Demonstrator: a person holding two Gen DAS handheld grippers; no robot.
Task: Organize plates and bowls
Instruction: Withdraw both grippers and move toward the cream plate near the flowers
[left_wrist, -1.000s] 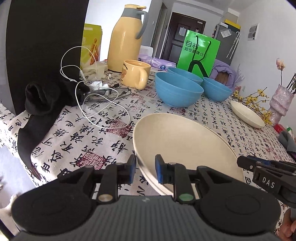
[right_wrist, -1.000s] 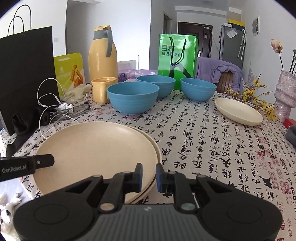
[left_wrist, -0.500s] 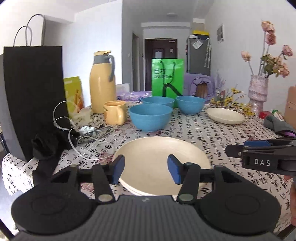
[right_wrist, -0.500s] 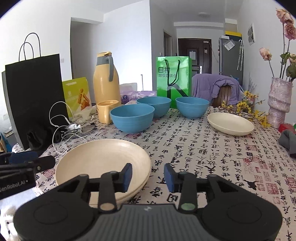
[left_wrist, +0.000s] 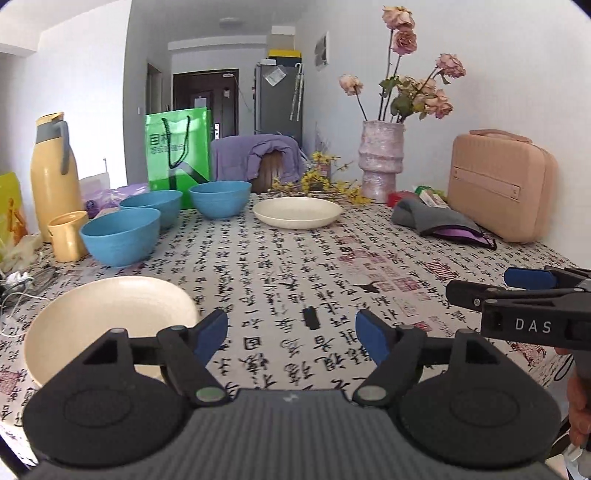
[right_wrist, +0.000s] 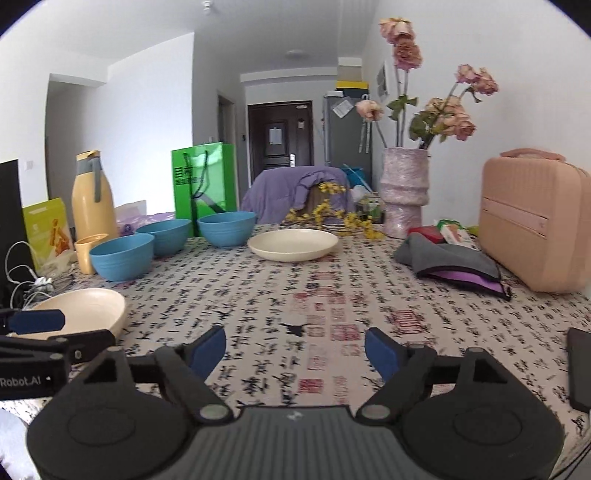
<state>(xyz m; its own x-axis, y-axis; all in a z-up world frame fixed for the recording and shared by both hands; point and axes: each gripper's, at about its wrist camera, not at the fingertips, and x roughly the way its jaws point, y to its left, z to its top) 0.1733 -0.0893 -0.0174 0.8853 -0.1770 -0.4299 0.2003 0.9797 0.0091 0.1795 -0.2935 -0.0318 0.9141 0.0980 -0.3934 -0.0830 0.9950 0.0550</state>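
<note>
Cream plates, near stack (left_wrist: 107, 317): round, shallow and matte, sitting at the near left edge of the table (left_wrist: 332, 266) on its calligraphy-print cloth; a lower rim shows in the earlier pictures, though only the top plate is showing plainly now. Cream plate, single (left_wrist: 297, 212): same make, lying far across the table beside the yellow flower sprigs (left_wrist: 332, 181) and in front of the mottled vase (left_wrist: 380, 158). Blue bowls, three: deep, ribbed, upright and empty, one nearer (left_wrist: 120, 236) beside the yellow mug (left_wrist: 66, 236), two further back (left_wrist: 151, 206) (left_wrist: 219, 197) in front of the green bag (left_wrist: 179, 147). Left gripper (left_wrist: 291, 330): blue pads standing wide apart over bare cloth, nothing between them, the near stack lying just left of its left finger. Right gripper (right_wrist: 295, 347): likewise spread and empty, hanging over the printed cloth, well apart from any dish. Change since a second ago: both sets of jaws have just been opening from nearly pressed together at the near stack's rim, and both grippers are swinging rightward away from it, so that the stack is now lying off to the left in each view and the pink case (right_wrist: 535, 221) and grey pouch (right_wrist: 450, 258) are coming into sight.
</note>
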